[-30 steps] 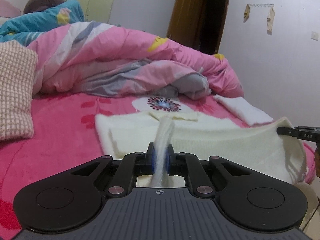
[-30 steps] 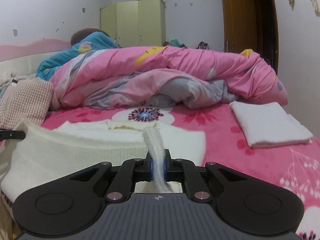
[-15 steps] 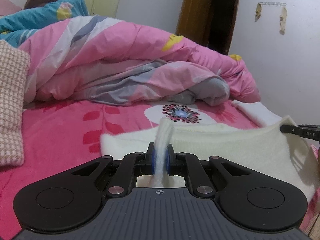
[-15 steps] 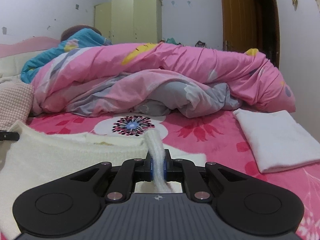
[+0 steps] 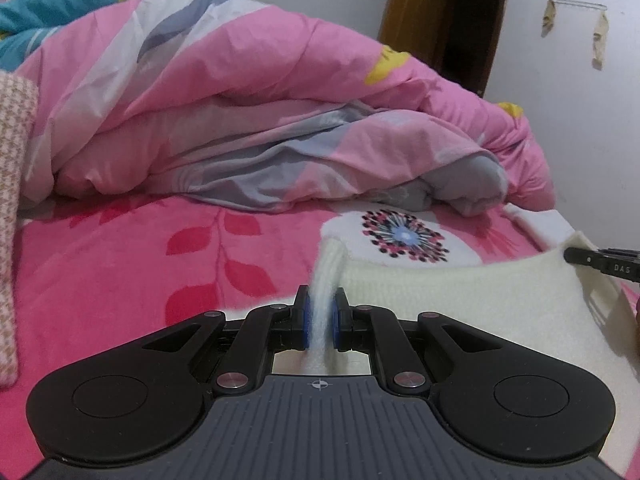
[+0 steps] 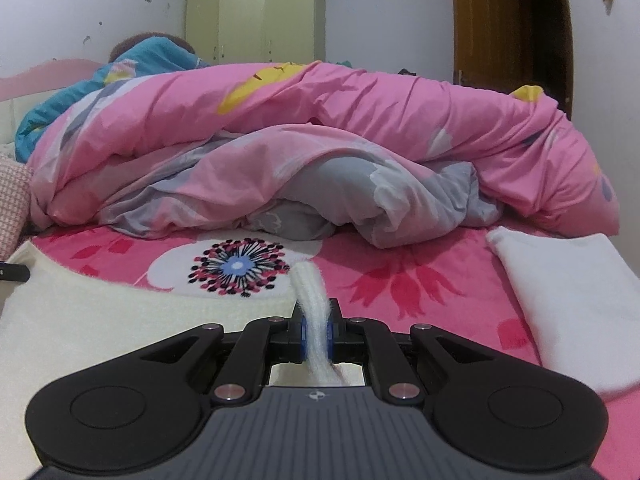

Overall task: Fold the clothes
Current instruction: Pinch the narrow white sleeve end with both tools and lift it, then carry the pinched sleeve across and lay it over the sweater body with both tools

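A cream knitted garment (image 5: 460, 300) is stretched between both grippers above the pink flowered bedspread (image 5: 120, 264). My left gripper (image 5: 321, 312) is shut on one edge of it; a pinched strip of knit sticks up between the blue pads. My right gripper (image 6: 316, 326) is shut on the opposite edge, and the cream garment (image 6: 100, 320) spreads away to its left. In the left wrist view the right gripper's black finger (image 5: 600, 262) shows at the far right, at the garment's corner. The left gripper's tip (image 6: 12, 273) peeks in at the left edge of the right wrist view.
A rumpled pink and grey quilt (image 6: 320, 152) is heaped across the bed behind the garment. A folded white cloth (image 6: 568, 300) lies at the right. A pink checked pillow (image 5: 12, 208) stands at the left. A wardrobe (image 6: 256, 20) and a brown door (image 6: 508, 28) are beyond.
Both grippers have carried the held edge forward over the garment toward the quilt. The lower layer and collar seen earlier are now covered; the flower print is close in front.
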Motion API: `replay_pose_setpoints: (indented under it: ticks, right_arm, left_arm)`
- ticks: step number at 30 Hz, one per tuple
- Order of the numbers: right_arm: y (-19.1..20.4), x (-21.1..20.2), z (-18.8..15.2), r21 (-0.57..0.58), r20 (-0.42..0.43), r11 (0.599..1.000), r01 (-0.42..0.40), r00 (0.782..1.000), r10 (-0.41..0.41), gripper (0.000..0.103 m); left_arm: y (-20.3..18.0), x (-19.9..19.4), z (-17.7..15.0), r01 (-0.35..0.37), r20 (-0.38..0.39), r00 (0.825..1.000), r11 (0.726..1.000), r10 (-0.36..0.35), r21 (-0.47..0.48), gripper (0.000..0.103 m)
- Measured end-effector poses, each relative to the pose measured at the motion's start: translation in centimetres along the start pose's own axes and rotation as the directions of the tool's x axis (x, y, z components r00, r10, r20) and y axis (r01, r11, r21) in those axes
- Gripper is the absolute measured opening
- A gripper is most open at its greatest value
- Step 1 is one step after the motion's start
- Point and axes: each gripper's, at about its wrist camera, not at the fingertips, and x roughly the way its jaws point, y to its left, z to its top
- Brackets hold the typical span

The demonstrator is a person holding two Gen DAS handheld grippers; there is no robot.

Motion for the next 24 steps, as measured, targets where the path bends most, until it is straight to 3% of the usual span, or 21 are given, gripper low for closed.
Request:
replay_pose_setpoints:
  ticks: [14,17,18,20,22,24]
  right_arm:
    - [-1.9,6.4,-0.4,0.057,-0.088,0.998,-0.004,0.996,0.009,0.008]
    - [-2.6,7.3,-0.6,0.105,-0.141,0.995,0.000,0.990,0.015,0.014]
    - [-3.0,7.5,-0.6,0.124,-0.158,0.992,0.002,0.987,0.018,0.018]
    - [-3.7,7.3,-0.7,0.170,-0.161,0.985,0.020,0.987,0.008,0.040]
    - [-4.9,6.3,-0.8,0.244,-0.138,0.969,0.023,0.990,0.011,0.050]
    - [-6.3,4.7,-1.0,0.337,-0.118,0.941,0.029,0.993,0.012,0.055]
  left_arm:
    - [2.2,5.3,1.2,0.017,-0.079,0.997,0.998,-0.021,-0.058,0.010]
    - [3.3,6.0,1.0,0.014,-0.124,0.992,0.993,-0.029,-0.121,0.017]
    - [3.8,6.1,0.9,0.016,-0.131,0.991,0.989,-0.036,-0.150,0.023]
    - [4.6,5.7,0.9,0.007,-0.125,0.992,0.979,-0.033,-0.202,0.039]
    - [5.2,4.5,1.0,-0.007,-0.092,0.996,0.971,-0.016,-0.239,0.056]
    - [5.4,2.6,1.2,-0.001,-0.049,0.999,0.964,-0.012,-0.265,0.065]
